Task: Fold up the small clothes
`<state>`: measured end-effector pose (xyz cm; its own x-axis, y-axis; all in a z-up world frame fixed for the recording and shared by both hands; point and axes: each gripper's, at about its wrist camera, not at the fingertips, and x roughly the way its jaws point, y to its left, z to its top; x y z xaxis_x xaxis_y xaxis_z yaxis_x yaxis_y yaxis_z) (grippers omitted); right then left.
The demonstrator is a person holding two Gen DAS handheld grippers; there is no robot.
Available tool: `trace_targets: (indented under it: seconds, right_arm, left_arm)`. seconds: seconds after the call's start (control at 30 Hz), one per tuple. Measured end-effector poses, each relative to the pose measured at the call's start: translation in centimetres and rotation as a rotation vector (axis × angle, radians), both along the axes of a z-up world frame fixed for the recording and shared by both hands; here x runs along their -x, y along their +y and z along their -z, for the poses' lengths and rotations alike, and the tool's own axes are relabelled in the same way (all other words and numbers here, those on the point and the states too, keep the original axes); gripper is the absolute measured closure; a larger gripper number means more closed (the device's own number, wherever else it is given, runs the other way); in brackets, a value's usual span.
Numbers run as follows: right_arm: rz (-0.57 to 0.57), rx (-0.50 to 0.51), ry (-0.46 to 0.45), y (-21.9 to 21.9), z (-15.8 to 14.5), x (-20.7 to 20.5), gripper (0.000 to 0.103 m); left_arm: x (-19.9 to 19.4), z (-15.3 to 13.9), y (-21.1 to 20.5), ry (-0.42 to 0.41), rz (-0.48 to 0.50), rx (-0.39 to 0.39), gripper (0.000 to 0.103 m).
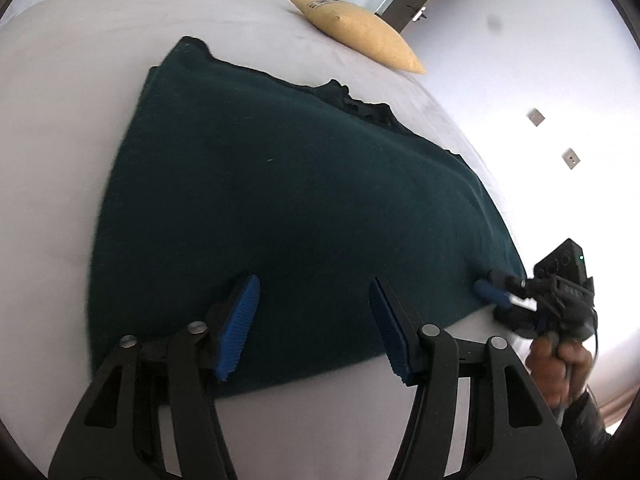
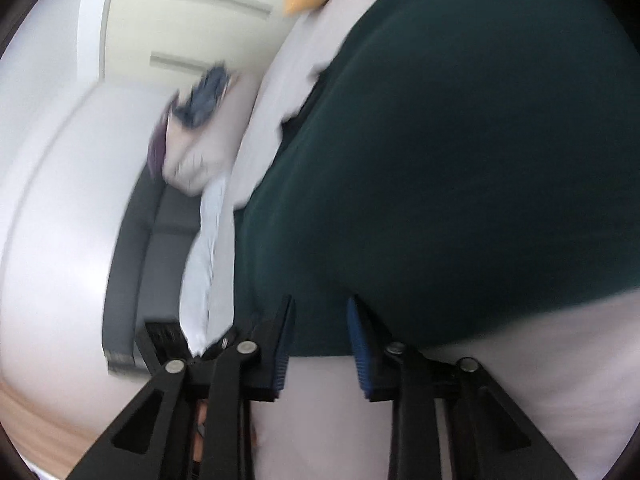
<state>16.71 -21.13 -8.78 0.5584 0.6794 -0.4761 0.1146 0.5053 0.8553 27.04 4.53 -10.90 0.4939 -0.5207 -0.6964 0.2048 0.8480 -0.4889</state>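
A dark teal garment (image 1: pixel 280 200) lies spread flat on a white bed (image 1: pixel 60 100), with a ruffled edge at its far side. My left gripper (image 1: pixel 314 284) is open, its blue pads (image 1: pixel 240 320) hovering over the garment's near edge, holding nothing. My right gripper (image 1: pixel 492 284) shows in the left wrist view at the garment's near right corner. In the right wrist view the right gripper (image 2: pixel 320 304) is open, its fingers either side of the garment's (image 2: pixel 460 180) near edge; the view is blurred.
A yellow pillow (image 1: pixel 360 28) lies at the bed's far edge. In the right wrist view, beside the bed stands a grey sofa (image 2: pixel 136 264) with a white cushion (image 2: pixel 192 140) and a dark blue item (image 2: pixel 208 96). A white wall lies beyond.
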Motion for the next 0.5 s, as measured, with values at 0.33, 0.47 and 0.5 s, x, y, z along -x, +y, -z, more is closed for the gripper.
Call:
trace_targets:
  seconds: [0.33, 0.47, 0.5]
  right_arm:
    - [0.393, 0.028, -0.008, -13.1, -0.9, 7.6, 0.087]
    - [0.432, 0.087, -0.041, -12.8, -3.3, 10.0, 0.054]
    - [0.420, 0.091, -0.055, -12.2, -3.8, 10.1, 0.052]
  left_arm:
    - [3.3, 0.4, 5.7, 0.024, -0.045, 0.066, 0.069]
    - [5.5, -0.3, 9.8, 0.025, -0.130, 0.085, 0.068]
    - [6.0, -0.6, 10.9, 0.022, -0.151, 0.103, 0.066]
